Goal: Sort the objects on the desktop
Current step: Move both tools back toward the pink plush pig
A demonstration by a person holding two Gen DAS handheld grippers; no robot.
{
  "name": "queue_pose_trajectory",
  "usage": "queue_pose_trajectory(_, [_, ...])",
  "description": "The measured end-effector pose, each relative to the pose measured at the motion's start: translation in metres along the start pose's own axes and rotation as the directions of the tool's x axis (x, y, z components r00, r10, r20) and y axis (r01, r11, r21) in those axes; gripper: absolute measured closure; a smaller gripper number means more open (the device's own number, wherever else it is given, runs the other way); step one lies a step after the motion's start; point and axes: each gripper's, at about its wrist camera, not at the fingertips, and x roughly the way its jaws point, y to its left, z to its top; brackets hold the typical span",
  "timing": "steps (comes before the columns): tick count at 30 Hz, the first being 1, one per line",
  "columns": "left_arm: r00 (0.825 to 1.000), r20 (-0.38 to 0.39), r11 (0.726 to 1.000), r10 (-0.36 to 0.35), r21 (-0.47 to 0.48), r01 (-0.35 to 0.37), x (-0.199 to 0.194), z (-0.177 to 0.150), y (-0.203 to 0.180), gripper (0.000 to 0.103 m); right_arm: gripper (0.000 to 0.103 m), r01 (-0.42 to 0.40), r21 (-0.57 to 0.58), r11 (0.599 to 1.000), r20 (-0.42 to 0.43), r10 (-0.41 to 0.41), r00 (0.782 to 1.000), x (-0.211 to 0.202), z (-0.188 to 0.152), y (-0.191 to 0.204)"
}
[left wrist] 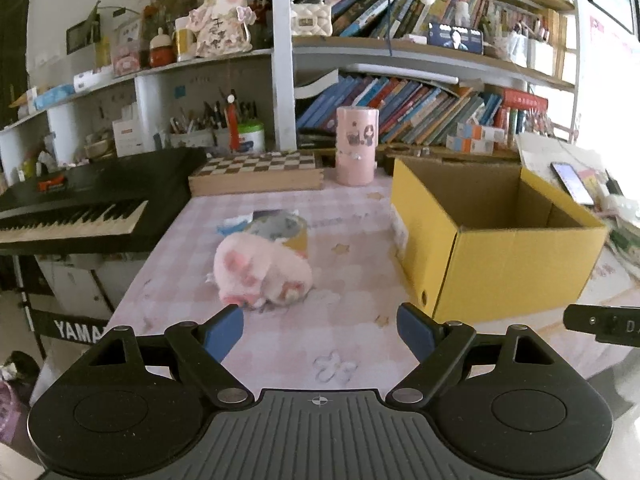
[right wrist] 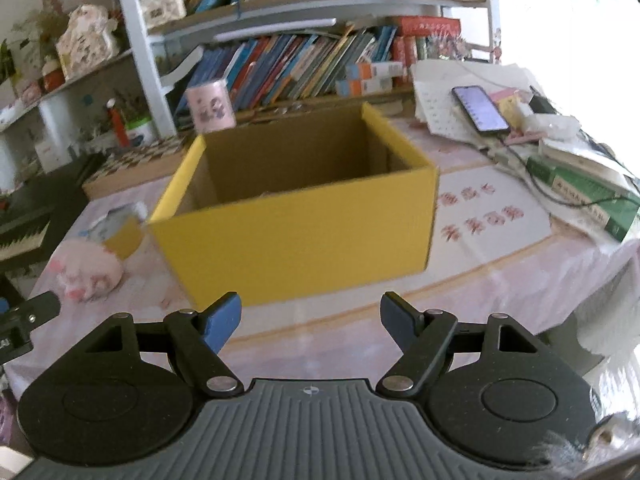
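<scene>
Big pink-checked desk (left wrist: 352, 344) with a yellow cardboard box (right wrist: 296, 232) sitting open-topped on it, looks empty from the right wrist view. Left of the box there's a pink plush toy (left wrist: 260, 272) lying right against a roll of tape (left wrist: 284, 230). Left claw (left wrist: 320, 330) is spread wide just short of the plush, holding nothing. Right claw (right wrist: 310, 322) is spread too, empty, facing the box.

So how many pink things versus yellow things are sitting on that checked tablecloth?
Pink: 2, the plush toy and the tall pink cylinder
Yellow: 2, the cardboard box and the tape roll with its yellow side
Total: 4
</scene>
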Motion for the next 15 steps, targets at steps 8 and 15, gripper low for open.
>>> queue_pose_trajectory(8, [0.998,-0.056,0.998,0.018,0.068,-0.015,-0.017,-0.024,0.022,0.013,0.027,-0.04,-0.092,0.995,-0.06,0.035,0.998,-0.011,-0.038,0.047])
queue_pose_trajectory(15, [0.997,-0.069,0.996,0.021,0.089,-0.015,-0.031,-0.036,0.044,0.013,0.027,-0.104,-0.133,0.986,-0.101,0.091,0.991,-0.018,-0.058,0.085])
